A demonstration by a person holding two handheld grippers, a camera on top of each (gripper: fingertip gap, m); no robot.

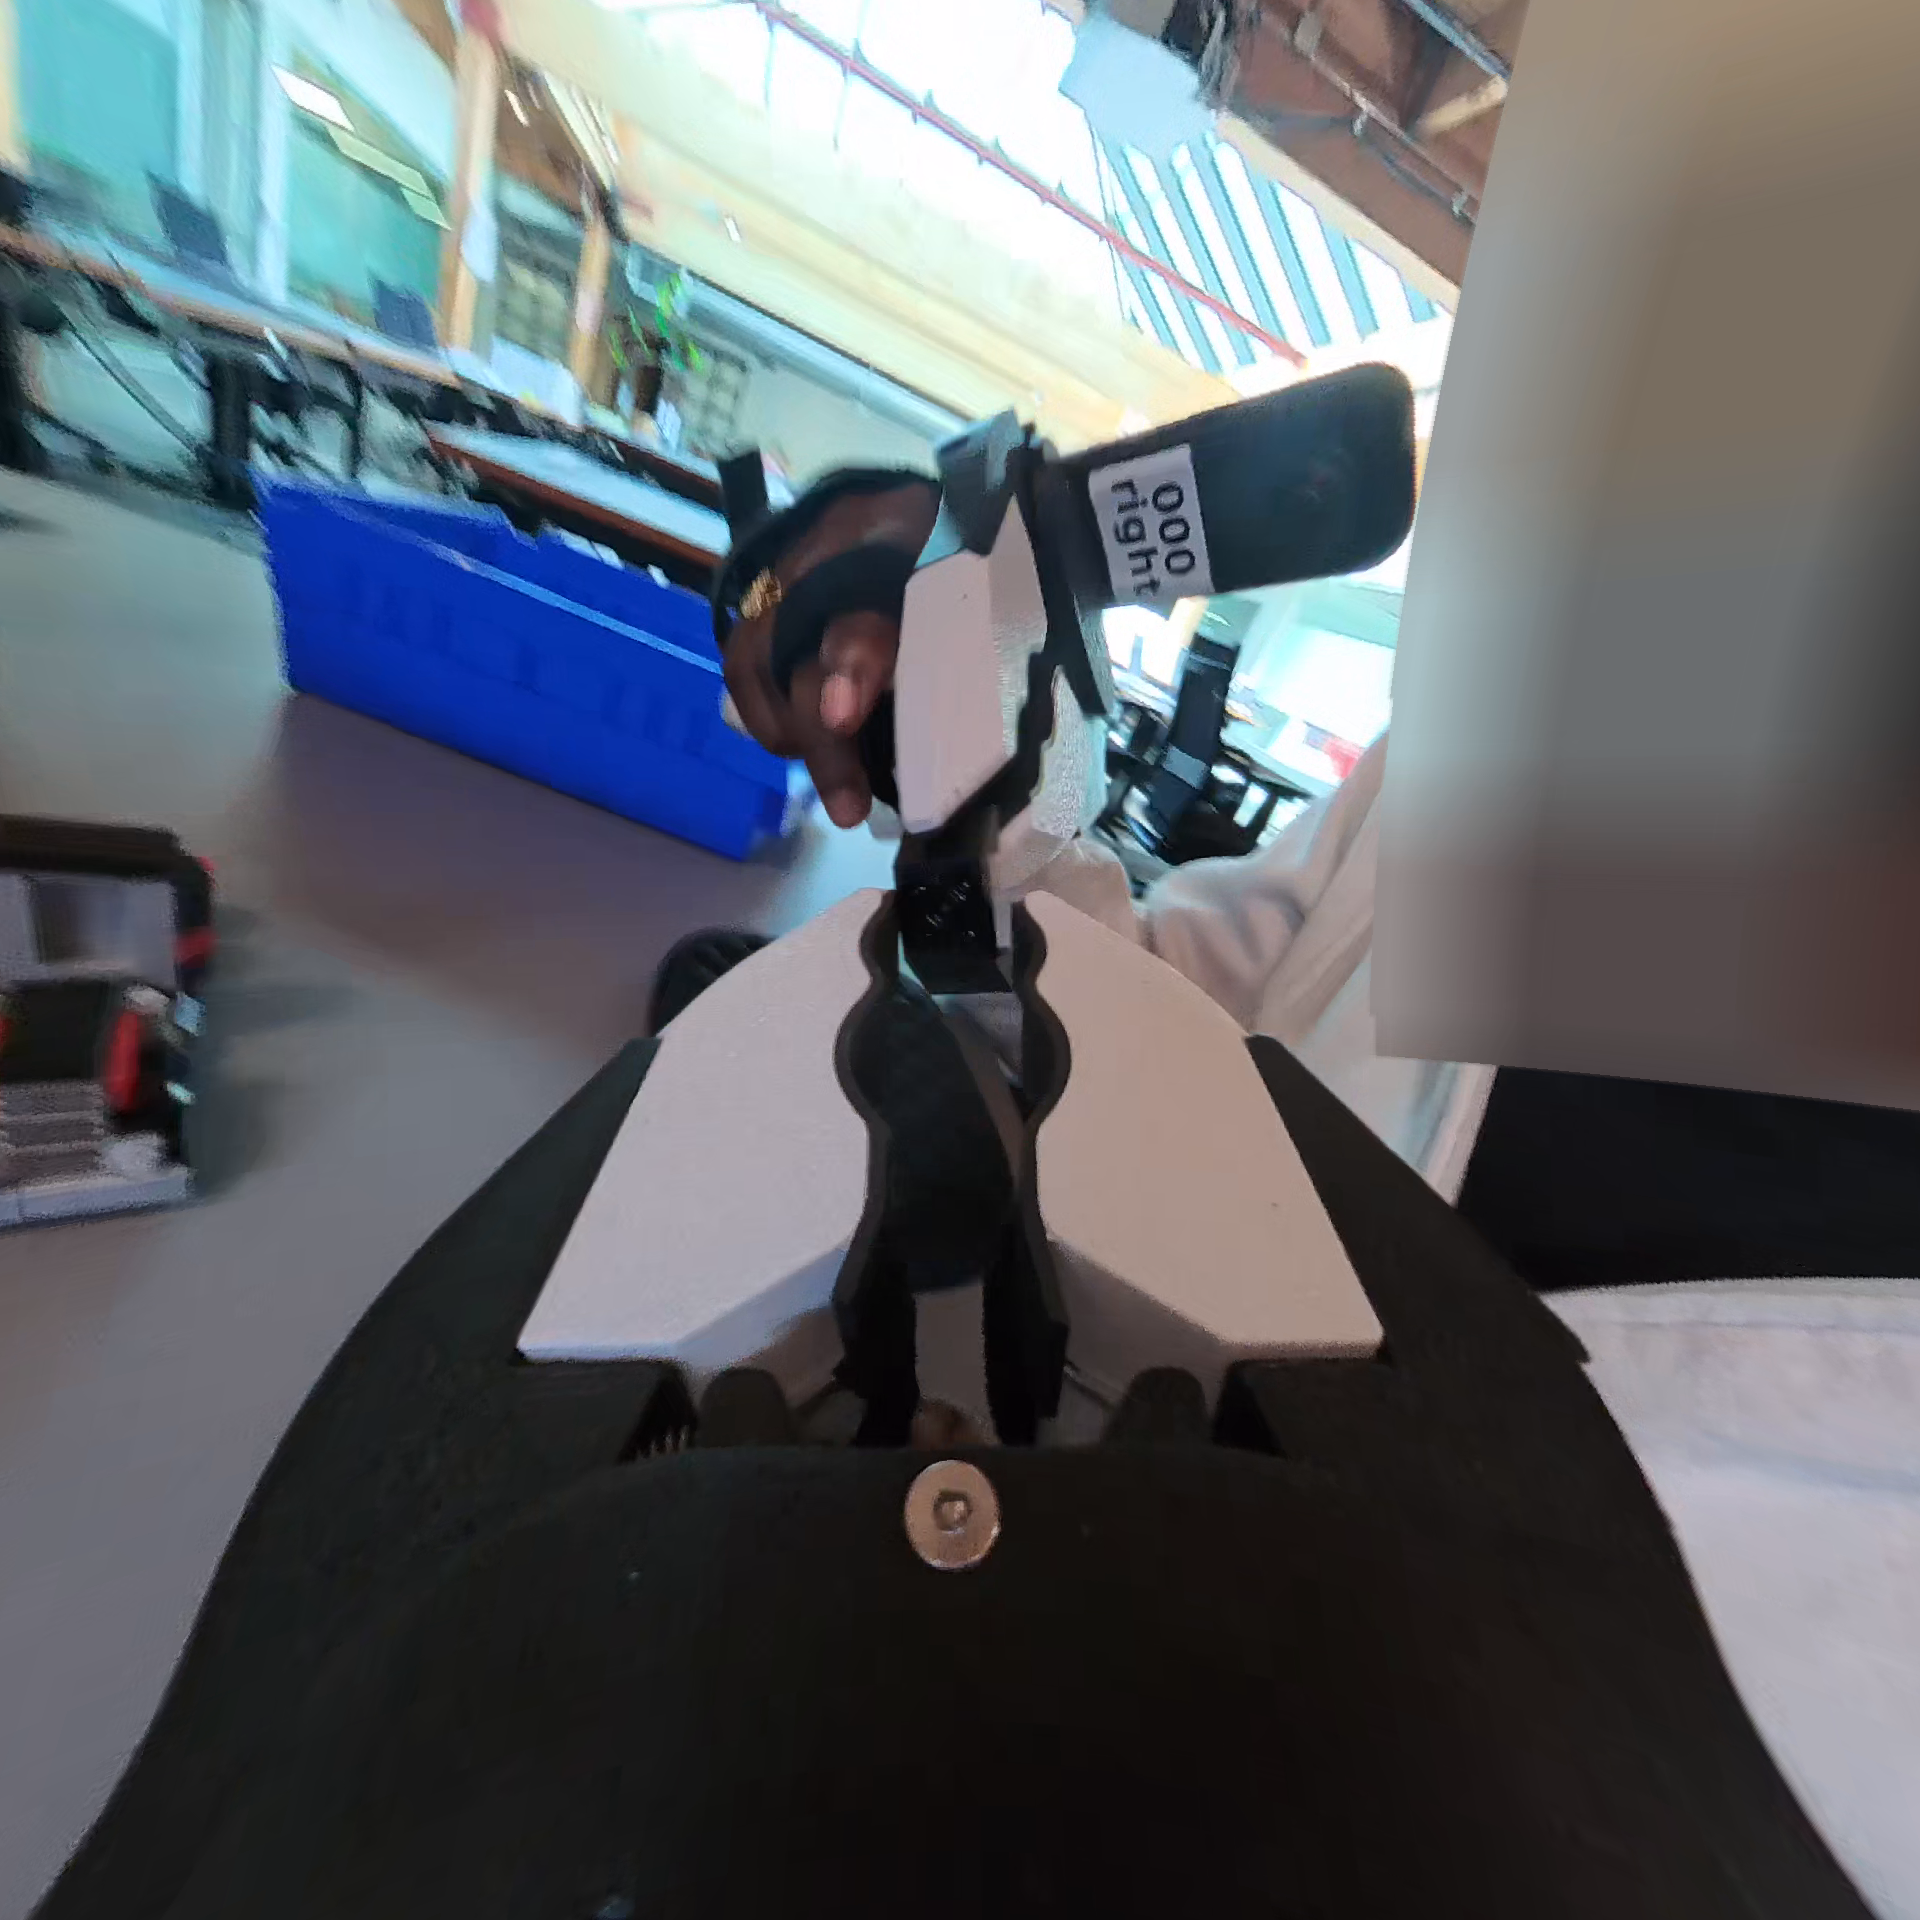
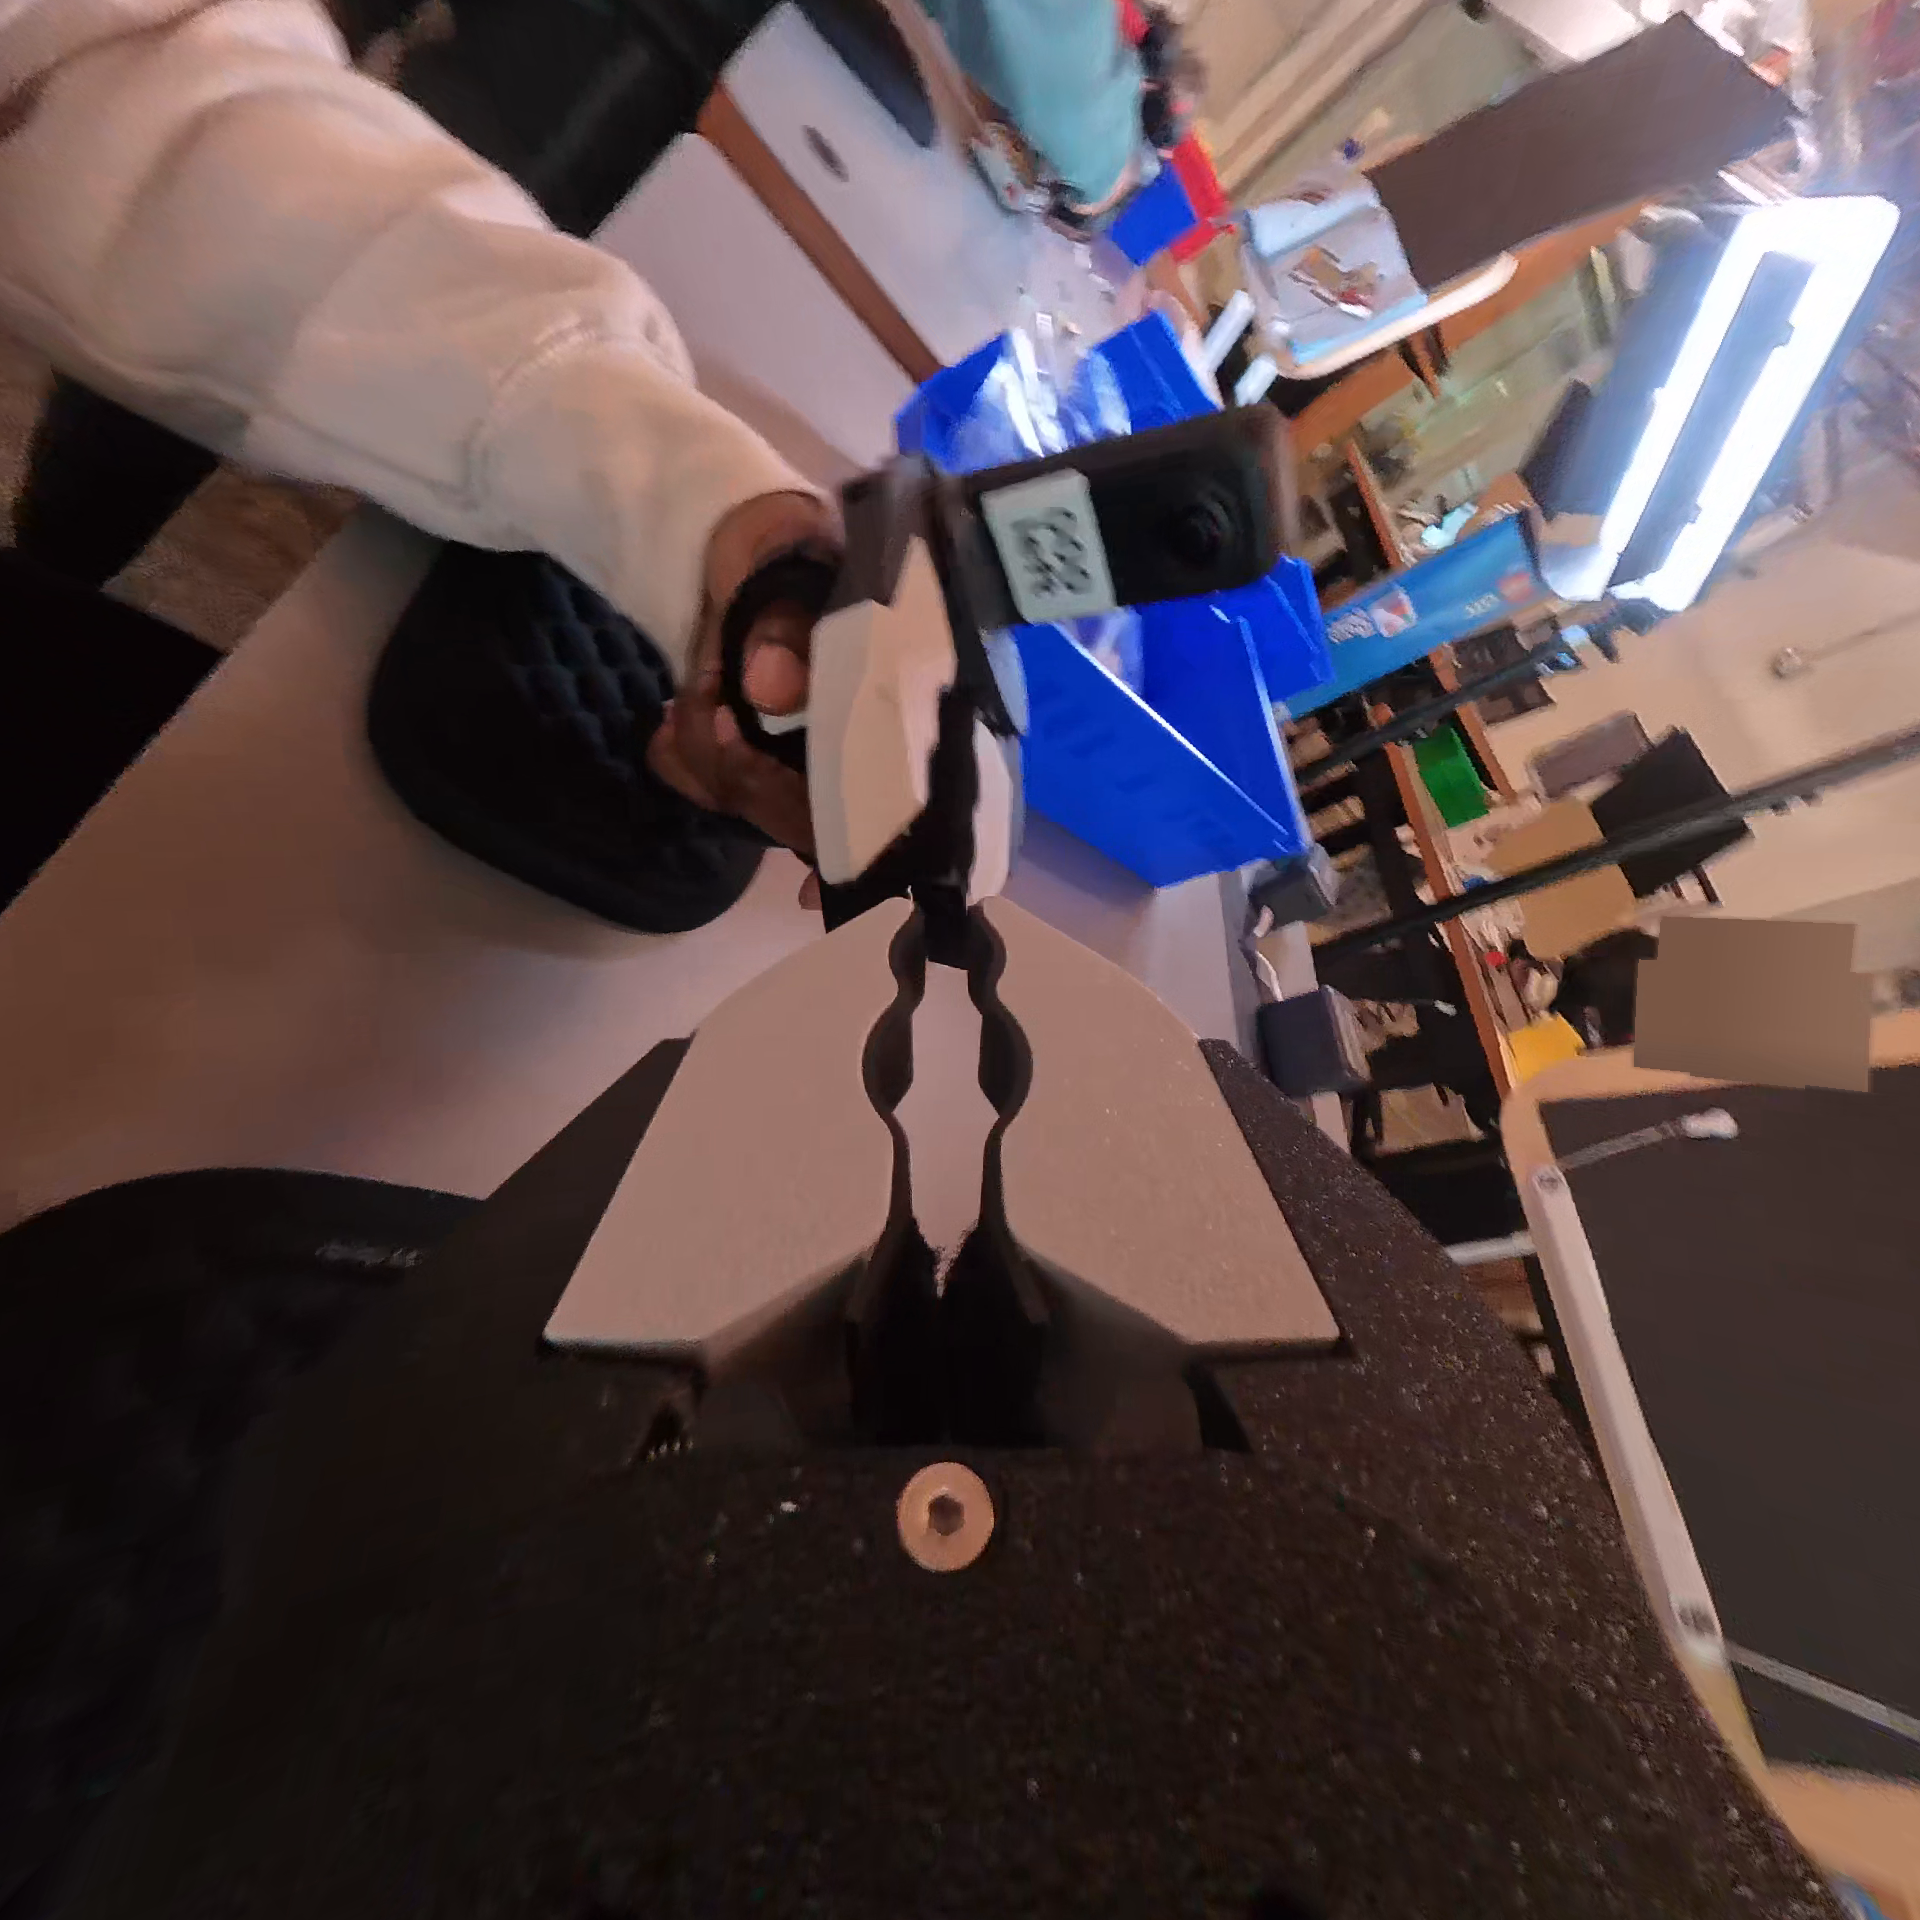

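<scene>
I see both claws nearly closed, my left gripper (image 1: 956,914) and right gripper (image 2: 940,920) each pinching one small black piece (image 1: 948,930) over the grey table (image 1: 416,831).

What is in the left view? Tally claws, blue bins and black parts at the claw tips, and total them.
Claws: 2, left claw and right claw
Blue bin: 1
Black part: 1
Total: 4

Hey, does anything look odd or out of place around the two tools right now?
Yes. Both tools meet tip to tip in mid-air above the grey table, sharing one small black block: left tool and right tool each clamp it.
</scene>
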